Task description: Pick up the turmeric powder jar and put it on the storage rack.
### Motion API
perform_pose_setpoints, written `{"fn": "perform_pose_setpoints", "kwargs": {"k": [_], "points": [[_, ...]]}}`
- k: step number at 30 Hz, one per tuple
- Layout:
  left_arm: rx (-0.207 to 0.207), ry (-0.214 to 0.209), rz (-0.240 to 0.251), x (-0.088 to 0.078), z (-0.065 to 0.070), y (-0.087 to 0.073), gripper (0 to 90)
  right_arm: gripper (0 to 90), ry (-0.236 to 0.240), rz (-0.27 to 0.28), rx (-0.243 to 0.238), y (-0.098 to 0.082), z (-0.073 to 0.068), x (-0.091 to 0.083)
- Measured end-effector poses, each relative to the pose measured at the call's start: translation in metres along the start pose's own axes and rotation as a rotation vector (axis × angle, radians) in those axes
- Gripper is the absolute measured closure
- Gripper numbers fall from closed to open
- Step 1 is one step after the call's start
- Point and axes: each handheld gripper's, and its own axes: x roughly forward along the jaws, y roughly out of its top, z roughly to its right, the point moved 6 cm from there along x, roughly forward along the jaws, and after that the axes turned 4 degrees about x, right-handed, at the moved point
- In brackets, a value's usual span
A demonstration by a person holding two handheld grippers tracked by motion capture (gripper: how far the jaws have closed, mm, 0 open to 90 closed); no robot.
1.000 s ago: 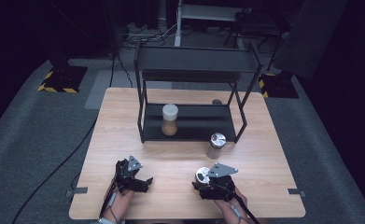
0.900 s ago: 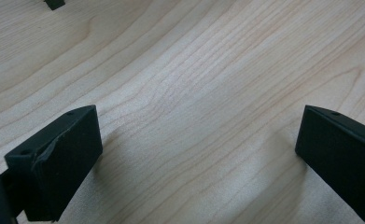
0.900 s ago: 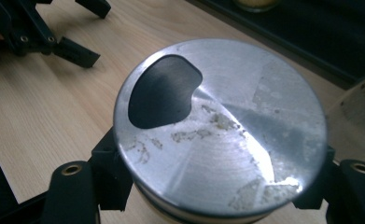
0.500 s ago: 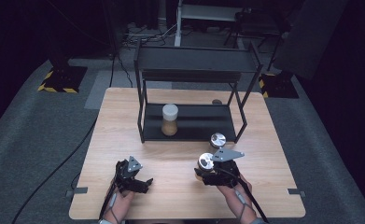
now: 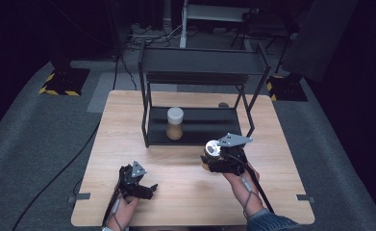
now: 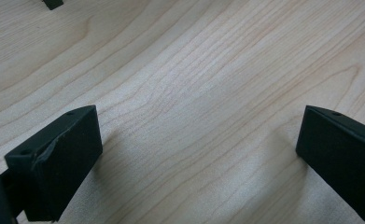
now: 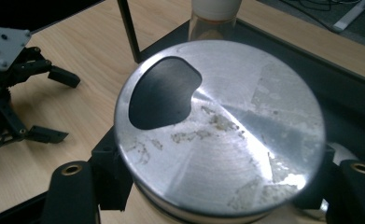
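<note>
jar, one, with silver metal lid; clamped between the jaws of the right gripper, near right of the table, just in front of the black rack. handling, judged: rigid body, likely glass, so breakable and moderately heavy; lid smooth and slippery, patched with residue. hold at the side wall below the lid, as now, not on the lid rim. second jar, white lid, stands on the rack's lower shelf. left gripper, near left: jaws apart over bare wood.

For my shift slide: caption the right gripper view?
Right hand-held gripper clamps a metal-lidded jar, facing the black rack holding a white-capped jar.
</note>
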Motion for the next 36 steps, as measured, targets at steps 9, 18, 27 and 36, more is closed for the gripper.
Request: {"fn": "perform_pose_setpoints", "kwargs": {"k": [9, 18, 27, 36], "points": [[-0.001, 0.001, 0.0, 0.0, 0.0, 0.0, 0.0, 30.6, -0.04, 0.005, 0.012, 0.03, 0.017, 0.009], [0.0, 0.001, -0.001, 0.0, 0.0, 0.0, 0.0, 30.7, -0.061, 0.007, 0.05, 0.059, 0.036, 0.026], [0.001, 0.0, -0.001, 0.0, 0.0, 0.0, 0.0, 30.7, -0.077, 0.01, 0.069, 0.074, 0.055, 0.042], [0.001, 0.0, -0.001, 0.0, 0.0, 0.0, 0.0, 30.7, -0.084, -0.005, 0.069, 0.084, 0.069, 0.076]]}}
